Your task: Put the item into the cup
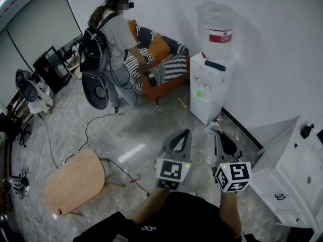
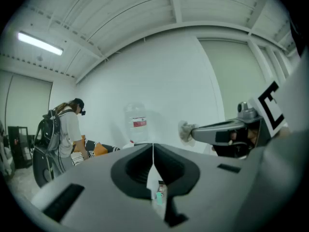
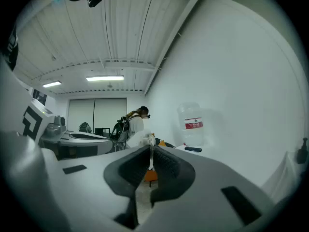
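Note:
In the head view I hold both grippers out over the marble floor, pointing toward the water dispenser [image 1: 209, 84]. My right gripper [image 1: 216, 131] is shut on a small white crumpled item [image 1: 214, 125] that sticks out past its tips. The same white wad shows at the jaw tips in the right gripper view [image 3: 139, 139], and from the side in the left gripper view [image 2: 185, 131]. My left gripper [image 1: 187, 132] is shut with nothing in it; its jaws meet in a thin line [image 2: 153, 151]. I see no cup in any view.
A black remote [image 1: 215, 65] lies on the dispenser's top beside the big bottle [image 1: 217, 26]. White cabinet [image 1: 290, 178] at right. A wooden stool [image 1: 75, 181] and a floor cable [image 1: 91, 125] at left. A person with a backpack [image 1: 108, 39] bends over an orange sofa [image 1: 164, 67].

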